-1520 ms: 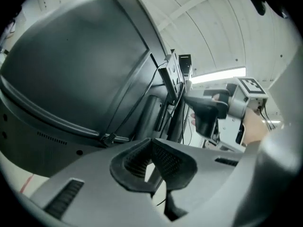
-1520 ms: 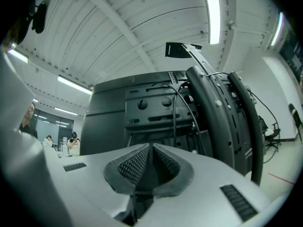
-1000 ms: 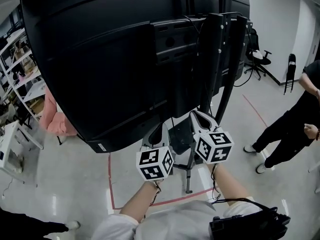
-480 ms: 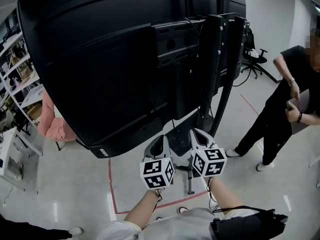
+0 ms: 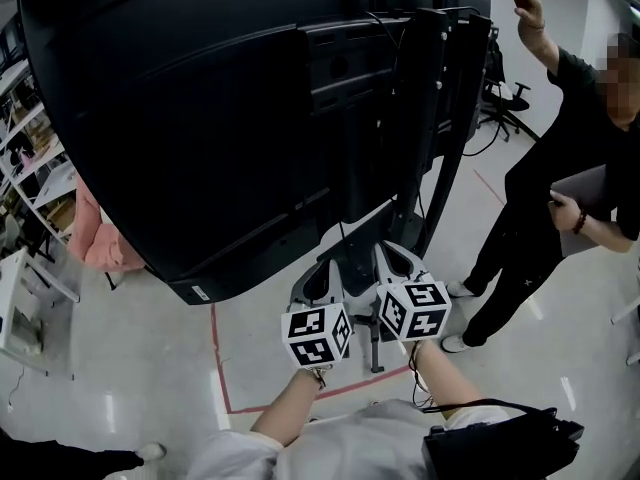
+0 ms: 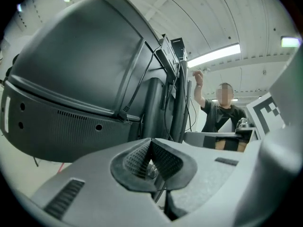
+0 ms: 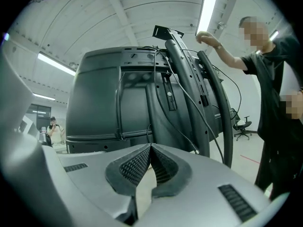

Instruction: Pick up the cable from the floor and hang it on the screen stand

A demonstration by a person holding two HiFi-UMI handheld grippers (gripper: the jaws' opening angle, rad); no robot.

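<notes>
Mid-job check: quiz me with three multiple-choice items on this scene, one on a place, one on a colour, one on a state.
1. In the head view, the person in black stands on which side of the screen stand? A left; B right; C hidden behind it.
2. The tape line on the floor is: A red; B yellow; C blue.
3. The left gripper and right gripper are: A both open; B one open, one shut; C both shut.
1 B, standing right of the stand. 2 A, it shows red on pale floor. 3 C, each gripper view shows jaws together, nothing between.
</notes>
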